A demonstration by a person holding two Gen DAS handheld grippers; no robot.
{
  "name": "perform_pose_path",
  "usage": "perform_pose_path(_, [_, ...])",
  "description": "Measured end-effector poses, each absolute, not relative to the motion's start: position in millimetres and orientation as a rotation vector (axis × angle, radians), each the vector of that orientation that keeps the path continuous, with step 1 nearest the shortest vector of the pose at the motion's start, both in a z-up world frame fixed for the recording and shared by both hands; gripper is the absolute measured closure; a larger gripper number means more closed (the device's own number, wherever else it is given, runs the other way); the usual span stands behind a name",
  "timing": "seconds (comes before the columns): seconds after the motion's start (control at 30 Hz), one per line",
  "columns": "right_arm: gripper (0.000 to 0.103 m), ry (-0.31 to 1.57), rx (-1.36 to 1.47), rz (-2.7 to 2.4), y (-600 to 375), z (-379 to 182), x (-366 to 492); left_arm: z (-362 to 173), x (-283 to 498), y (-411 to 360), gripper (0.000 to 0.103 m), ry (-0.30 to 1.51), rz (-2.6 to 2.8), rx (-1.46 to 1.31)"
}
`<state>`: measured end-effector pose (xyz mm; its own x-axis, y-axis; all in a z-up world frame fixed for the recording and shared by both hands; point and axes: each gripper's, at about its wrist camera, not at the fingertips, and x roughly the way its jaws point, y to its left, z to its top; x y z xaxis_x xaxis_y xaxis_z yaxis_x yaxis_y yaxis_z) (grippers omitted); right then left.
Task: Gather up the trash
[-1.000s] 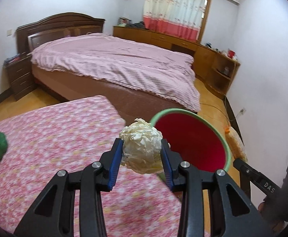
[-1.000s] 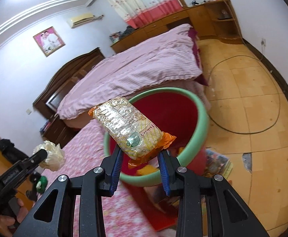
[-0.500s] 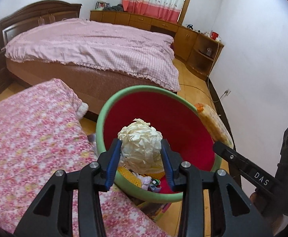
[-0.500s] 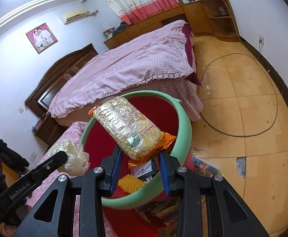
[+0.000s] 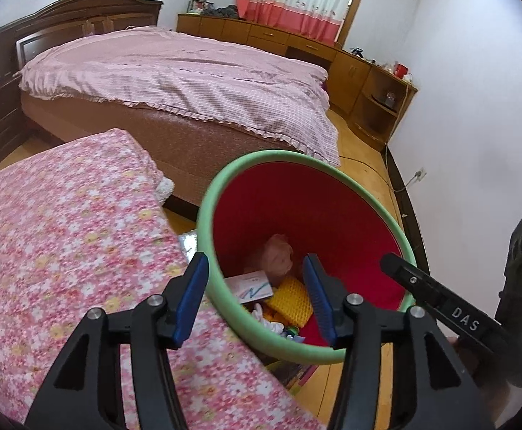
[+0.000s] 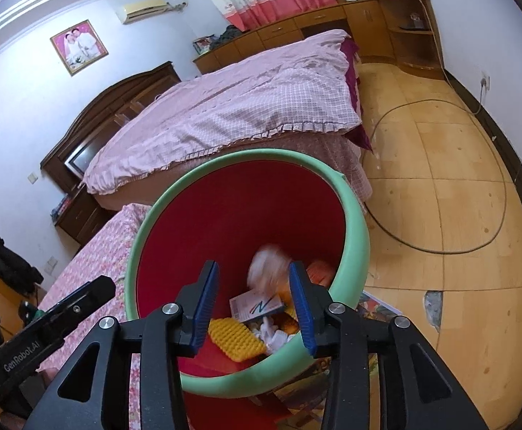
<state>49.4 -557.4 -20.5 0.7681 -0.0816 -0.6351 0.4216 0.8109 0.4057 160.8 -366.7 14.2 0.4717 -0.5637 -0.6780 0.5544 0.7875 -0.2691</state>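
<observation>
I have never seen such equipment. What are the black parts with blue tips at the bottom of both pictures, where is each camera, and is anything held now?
No robot is here: a person holds a two-finger tool in each hand, and a wide-angle camera on each tool looks forward along its fingers. One picture comes from the left tool, the other from the right tool. The blue strips are the finger pads. Both tools hang over a red bin with a green rim, beside a surface with a pink flowered cloth. Both tools' jaws are opening and nothing is between them. A blurred paper ball is inside the bin, above a yellow mesh piece and a small white card.
</observation>
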Motion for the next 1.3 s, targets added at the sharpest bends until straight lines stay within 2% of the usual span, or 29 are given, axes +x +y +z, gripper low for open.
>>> perform_pose_path(0.2, [0.036,0.619,0.558,-0.292,-545.9,-9.0,43.2,28.8,158.8,-332.0,0.048,0.807,-0.628,-0.046])
perform_pose_path(0.53, [0.034,0.611,0.499,-0.255,-502.5,16.7,31.1,50.4,139.5,-271.7,0.048,0.767,-0.563,-0.041])
perform_pose_path(0.63, [0.025,0.613,0.470,-0.258,-485.8,25.6,24.5,55.9,131.0,-250.6,0.048,0.753,-0.533,-0.028])
perform_pose_path(1.3, [0.023,0.583,0.267,-0.184,-362.6,54.0,-17.7,60.8,56.1,-110.2,0.048,0.704,-0.251,-0.090])
